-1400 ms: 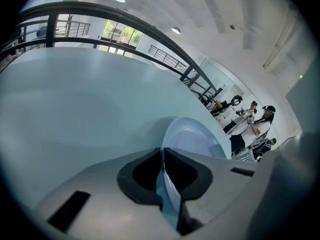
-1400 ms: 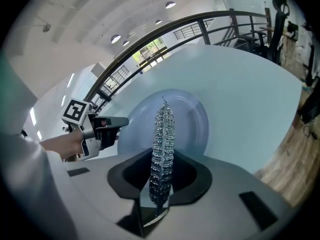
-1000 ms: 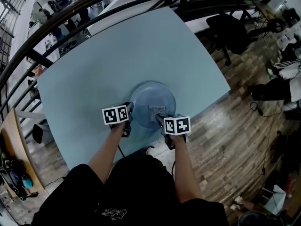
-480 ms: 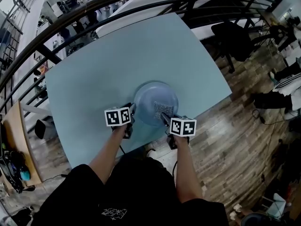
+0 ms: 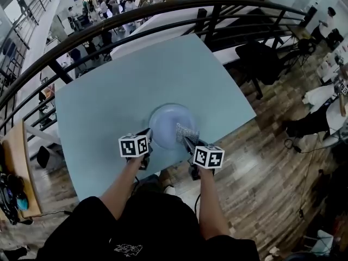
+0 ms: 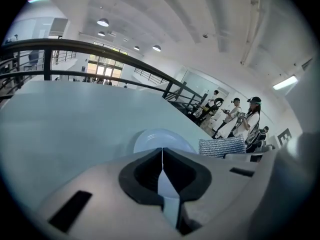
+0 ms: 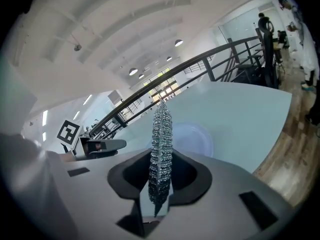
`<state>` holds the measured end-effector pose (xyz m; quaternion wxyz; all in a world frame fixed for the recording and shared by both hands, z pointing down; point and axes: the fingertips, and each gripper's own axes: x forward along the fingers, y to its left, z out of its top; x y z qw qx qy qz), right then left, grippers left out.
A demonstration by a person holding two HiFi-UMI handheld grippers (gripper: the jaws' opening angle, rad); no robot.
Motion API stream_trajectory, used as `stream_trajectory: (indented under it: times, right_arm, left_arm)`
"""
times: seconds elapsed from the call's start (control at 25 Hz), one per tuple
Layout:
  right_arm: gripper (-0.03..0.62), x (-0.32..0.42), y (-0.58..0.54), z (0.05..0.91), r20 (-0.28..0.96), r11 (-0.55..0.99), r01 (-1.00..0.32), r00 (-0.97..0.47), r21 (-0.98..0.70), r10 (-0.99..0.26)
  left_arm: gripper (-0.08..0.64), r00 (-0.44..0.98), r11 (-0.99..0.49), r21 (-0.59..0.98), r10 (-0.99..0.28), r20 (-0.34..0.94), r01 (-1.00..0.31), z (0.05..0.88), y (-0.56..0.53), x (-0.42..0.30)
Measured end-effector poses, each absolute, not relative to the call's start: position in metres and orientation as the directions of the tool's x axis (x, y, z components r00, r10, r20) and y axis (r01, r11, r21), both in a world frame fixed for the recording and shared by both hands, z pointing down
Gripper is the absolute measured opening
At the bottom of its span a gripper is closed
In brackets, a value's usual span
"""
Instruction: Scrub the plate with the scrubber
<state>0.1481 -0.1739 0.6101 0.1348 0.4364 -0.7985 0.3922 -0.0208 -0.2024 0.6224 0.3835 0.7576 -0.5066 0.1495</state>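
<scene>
A pale blue plate (image 5: 169, 123) lies on the light teal table (image 5: 109, 107), close to its near edge. My left gripper (image 5: 148, 136) is at the plate's near left rim. In the left gripper view the jaws (image 6: 162, 152) are shut on the rim of the plate (image 6: 159, 139). My right gripper (image 5: 186, 141) is shut on a silver mesh scrubber (image 5: 186, 131), which is at the plate's right near edge. The right gripper view has the scrubber (image 7: 161, 144) standing on edge between the jaws, the plate (image 7: 192, 139) behind it and the left gripper (image 7: 102, 145) at the left.
The table's near edge (image 5: 163, 170) runs just below the grippers, with wooden floor (image 5: 255, 178) to the right. A black railing (image 5: 136, 12) curves behind the table. A dark chair (image 5: 261, 61) stands at the far right corner. People stand beyond the railing.
The scrubber has shifted from the plate's near middle toward its right near rim with my right gripper. The left gripper keeps its hold on the rim. The head view has shifted.
</scene>
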Motion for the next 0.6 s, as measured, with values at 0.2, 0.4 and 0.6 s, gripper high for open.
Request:
stream_trajectory:
  times: [0.2, 0.4, 0.6]
  right_arm:
    - [0.084, 0.159, -0.152, 0.591, 0.531, 0.340, -0.808, -0.577, -0.482, -0.620]
    - [0.084, 0.169, -0.138, 0.570, 0.486, 0.363, -0.811, -0.571, -0.459, -0.662]
    - [0.084, 0.178, -0.132, 0.546, 0.428, 0.382, -0.816, -0.560, -0.434, -0.709]
  left_arm:
    - [0.009, 0.458, -0.244, 0.411, -0.676, 0.578, -0.878, 0.596, -0.179, -0.006]
    - [0.009, 0.466, -0.276, 0.396, -0.697, 0.545, -0.876, 0.574, -0.163, 0.004]
    - [0.009, 0.465, -0.301, 0.370, -0.715, 0.523, -0.879, 0.553, -0.149, 0.006]
